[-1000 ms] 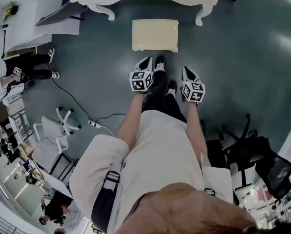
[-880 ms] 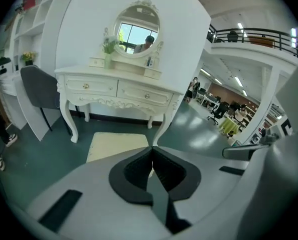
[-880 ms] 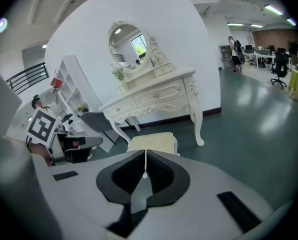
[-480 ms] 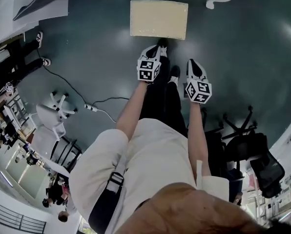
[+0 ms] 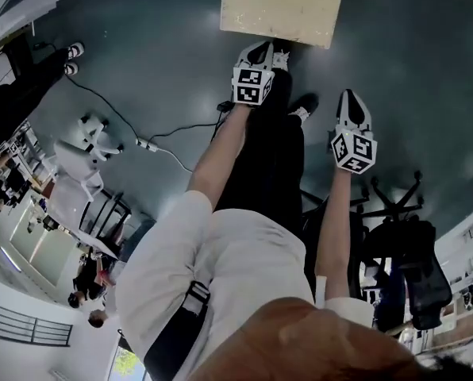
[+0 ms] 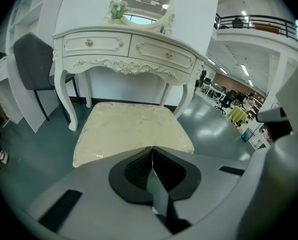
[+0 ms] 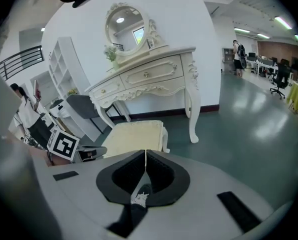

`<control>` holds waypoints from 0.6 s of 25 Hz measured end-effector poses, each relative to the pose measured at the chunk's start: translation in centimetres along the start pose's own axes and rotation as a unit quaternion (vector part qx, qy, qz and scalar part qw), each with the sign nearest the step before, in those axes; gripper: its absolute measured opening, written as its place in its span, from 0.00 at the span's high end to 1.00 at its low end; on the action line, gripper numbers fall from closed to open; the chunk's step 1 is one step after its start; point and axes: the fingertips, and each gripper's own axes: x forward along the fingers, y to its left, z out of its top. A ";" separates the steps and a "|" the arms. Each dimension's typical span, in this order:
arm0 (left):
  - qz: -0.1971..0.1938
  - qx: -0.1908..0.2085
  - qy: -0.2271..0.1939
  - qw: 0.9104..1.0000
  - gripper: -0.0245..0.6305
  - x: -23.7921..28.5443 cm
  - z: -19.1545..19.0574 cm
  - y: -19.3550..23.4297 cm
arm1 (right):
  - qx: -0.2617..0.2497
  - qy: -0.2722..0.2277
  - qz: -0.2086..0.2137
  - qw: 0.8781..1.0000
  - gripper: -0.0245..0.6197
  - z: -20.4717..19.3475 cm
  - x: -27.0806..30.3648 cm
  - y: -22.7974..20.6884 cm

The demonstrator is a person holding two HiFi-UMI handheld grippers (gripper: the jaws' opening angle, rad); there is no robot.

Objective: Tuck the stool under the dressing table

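**Cream stool stands out in front of the dressing table**

From my remote station I see the stool: a square cream cushion with a faintly patterned cover, on white legs. It stands on the dark green floor just before the carved white dressing table, not tucked under. My left tongs and right tongs are both closed and empty.

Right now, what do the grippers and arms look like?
Both the left gripper and right gripper are white-grey shells with black insides, each carrying a cube of black-and-white square markers. Jaws are grey with dark pads. No cables show. Short pale sleeves; a dark strap crosses the shirt.
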 end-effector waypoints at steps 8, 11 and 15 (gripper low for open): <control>0.020 -0.019 -0.014 1.000 0.94 5.0 -5.5 1.8 | -0.077 0.008 0.035 0.996 0.89 -2.1 1.0 -0.3; 0.041 -0.019 -0.023 0.999 0.92 6.2 -6.2 2.5 | -0.091 0.010 0.050 0.995 0.89 -3.4 0.8 -0.2; 0.055 -0.025 -0.040 0.997 0.91 6.4 -6.3 3.0 | -0.073 0.016 0.046 0.996 0.89 -4.9 0.6 -0.6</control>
